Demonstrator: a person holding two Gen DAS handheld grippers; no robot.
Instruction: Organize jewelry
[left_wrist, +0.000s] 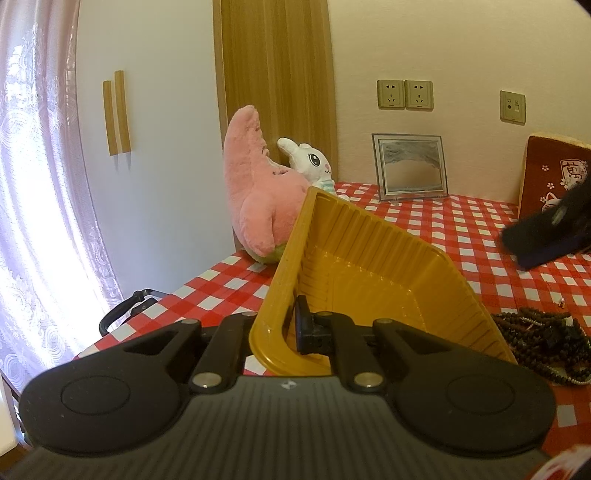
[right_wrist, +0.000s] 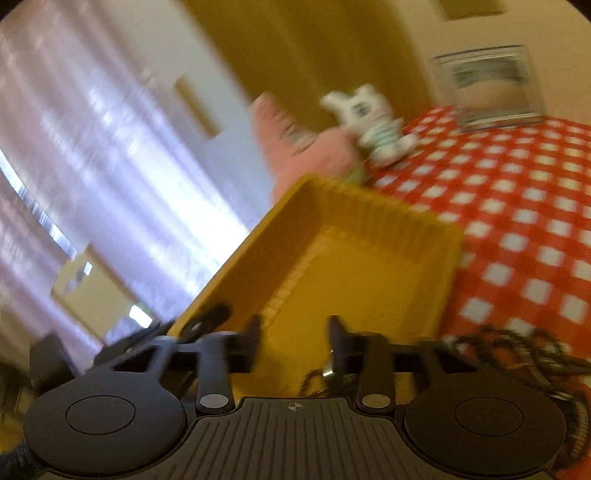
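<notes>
Left wrist view shows the left gripper (left_wrist: 290, 328) with its jaws clamped on the near rim of a yellow tray (left_wrist: 373, 273), which is tipped up steeply above the counter (left_wrist: 461, 225). Judging by its thin ribbed walls, the tray is light, stiff plastic, a little flexible and likely slick, so the flat rim is the sensible place to pinch it, as now. Just to its right on the counter lies a heap of dark bead necklaces (left_wrist: 543, 339); these look limp and tangle-prone, light, and best lifted by a bunched loop rather than a single strand. Right wrist view is badly blurred, yet the right gripper (right_wrist: 293, 341) has its jaws apart over the tray's floor, with what may be a small metal piece and a bit of chain near the right jaw; I cannot tell whether it is held. A red and white checked cloth covers the counter, smooth but apt to slide. Against the wall stand a pink plush toy (left_wrist: 255, 184), a white plush rabbit (left_wrist: 310, 162) and a picture frame (left_wrist: 412, 168); a pale curtain (left_wrist: 33, 203) hangs left.
</notes>
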